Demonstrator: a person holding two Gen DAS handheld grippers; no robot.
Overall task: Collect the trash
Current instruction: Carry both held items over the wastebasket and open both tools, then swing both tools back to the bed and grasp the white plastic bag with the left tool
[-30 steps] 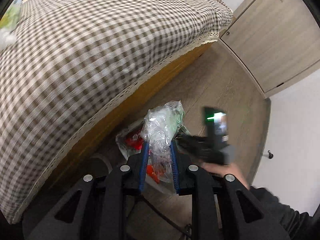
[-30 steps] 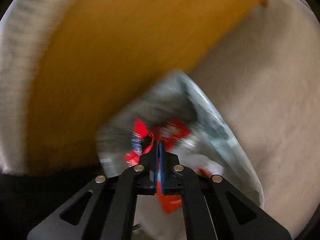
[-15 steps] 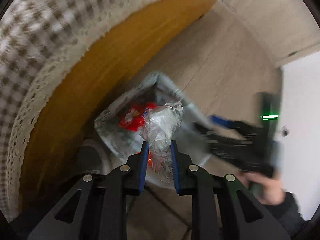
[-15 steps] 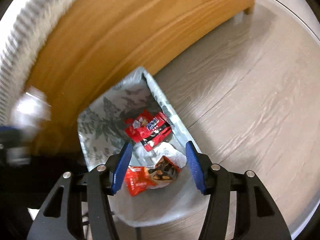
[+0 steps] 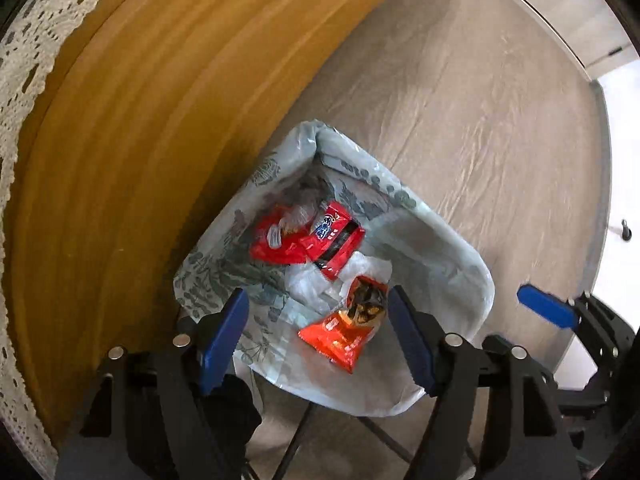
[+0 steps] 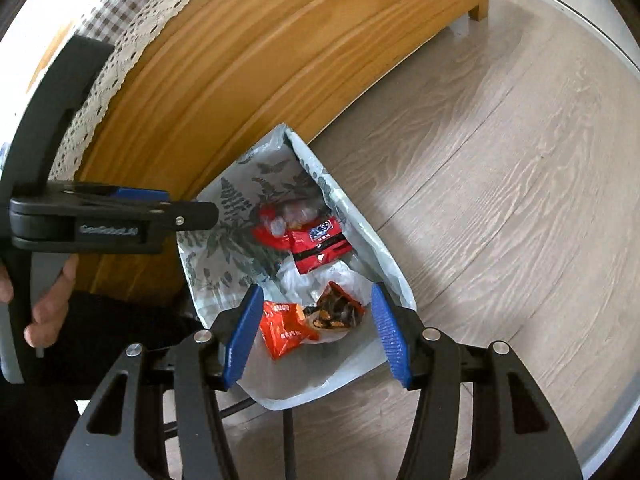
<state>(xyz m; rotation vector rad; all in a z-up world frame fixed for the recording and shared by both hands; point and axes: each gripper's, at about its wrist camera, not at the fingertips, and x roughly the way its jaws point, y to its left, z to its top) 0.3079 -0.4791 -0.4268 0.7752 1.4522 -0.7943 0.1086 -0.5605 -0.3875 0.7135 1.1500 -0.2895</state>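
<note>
A trash bin lined with a leaf-print plastic bag point(image 5: 440, 240) point(image 6: 224, 208) stands on the floor against the bed's wooden side. Inside lie red snack wrappers point(image 5: 320, 240) point(image 6: 316, 244), an orange snack packet point(image 5: 344, 332) point(image 6: 284, 326) and crumpled clear plastic point(image 5: 316, 284) point(image 6: 316, 274). My left gripper point(image 5: 318, 338) is open and empty above the bin. My right gripper point(image 6: 314, 334) is open and empty above the bin too. The left gripper also shows side-on in the right wrist view point(image 6: 120, 224), held in a hand.
The bed's wooden side board point(image 5: 140, 120) point(image 6: 260, 60) runs along the left with a lace-edged checked cover point(image 6: 112, 32) above it. Wood-look floor point(image 5: 480, 100) point(image 6: 500, 160) lies to the right. A white wall point(image 5: 616, 160) and cupboard stand at the far right.
My left gripper opened and let go of the crumpled clear plastic, which now lies in the bin. My right gripper opened earlier and dropped its red wrapper. Both views tilted down over the bin.
</note>
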